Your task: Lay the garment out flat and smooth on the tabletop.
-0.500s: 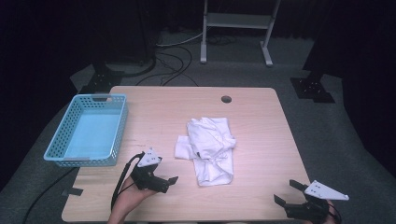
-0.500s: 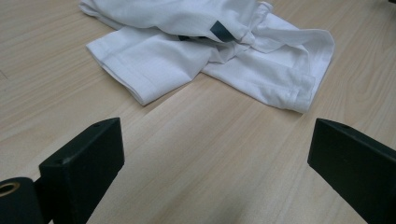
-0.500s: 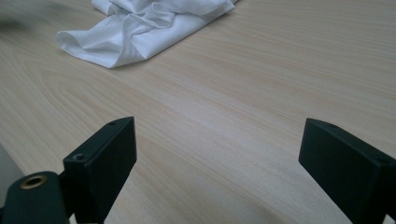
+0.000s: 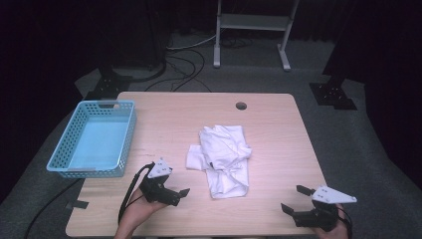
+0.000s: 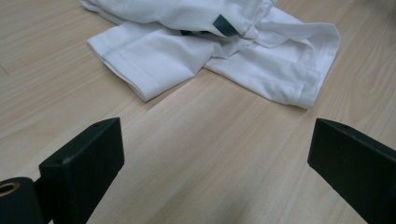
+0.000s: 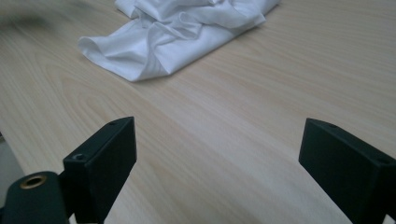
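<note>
Item: white shirt, crumpled in a loose heap near the middle of my bench, well apart from the blue basket at the bench's left edge.

Handling, as I judge it: light, soft and limp, so it will sag and trail when lifted. Not fragile or slippery. Best taken by a hemmed edge or the sleeve lying flat nearest my left side, since a pinch on the bunched folds would likely gather several layers.

My left tongs: jaws spread wide, empty, low over bare wood just short of the sleeve.

My right tongs: jaws spread wide, empty, at the near right corner, well apart from the shirt.
</note>
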### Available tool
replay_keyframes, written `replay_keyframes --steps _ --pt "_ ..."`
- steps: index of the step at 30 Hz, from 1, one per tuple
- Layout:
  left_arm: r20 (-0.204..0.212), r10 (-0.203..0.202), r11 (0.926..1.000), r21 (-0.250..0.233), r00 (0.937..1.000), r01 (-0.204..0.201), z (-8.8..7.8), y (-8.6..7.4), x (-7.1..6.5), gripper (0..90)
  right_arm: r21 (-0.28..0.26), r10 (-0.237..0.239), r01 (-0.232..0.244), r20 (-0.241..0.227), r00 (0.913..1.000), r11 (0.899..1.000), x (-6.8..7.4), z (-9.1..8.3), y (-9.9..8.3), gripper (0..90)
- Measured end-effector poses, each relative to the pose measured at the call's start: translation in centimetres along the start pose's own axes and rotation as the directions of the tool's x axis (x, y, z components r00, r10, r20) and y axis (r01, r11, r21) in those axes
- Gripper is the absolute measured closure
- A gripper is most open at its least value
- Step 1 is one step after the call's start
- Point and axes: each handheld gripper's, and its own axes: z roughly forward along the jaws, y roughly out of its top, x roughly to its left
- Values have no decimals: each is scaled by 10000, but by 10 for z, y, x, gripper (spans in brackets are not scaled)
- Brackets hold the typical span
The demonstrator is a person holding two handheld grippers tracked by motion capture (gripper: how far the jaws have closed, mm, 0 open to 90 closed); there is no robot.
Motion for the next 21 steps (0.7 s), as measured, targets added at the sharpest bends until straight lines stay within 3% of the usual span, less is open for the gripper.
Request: replay_keyframes --steps 8,21 --pt "-22 1 10000 72 10000 -1 2 -1 0 26 449 -605 628 -519 9968 9970 -1 28 32 111" --pt "28 123 9999 95 9999 -123 2 0 -1 26 725 -847 976 -1638 9829 9926 2 76 75 111"
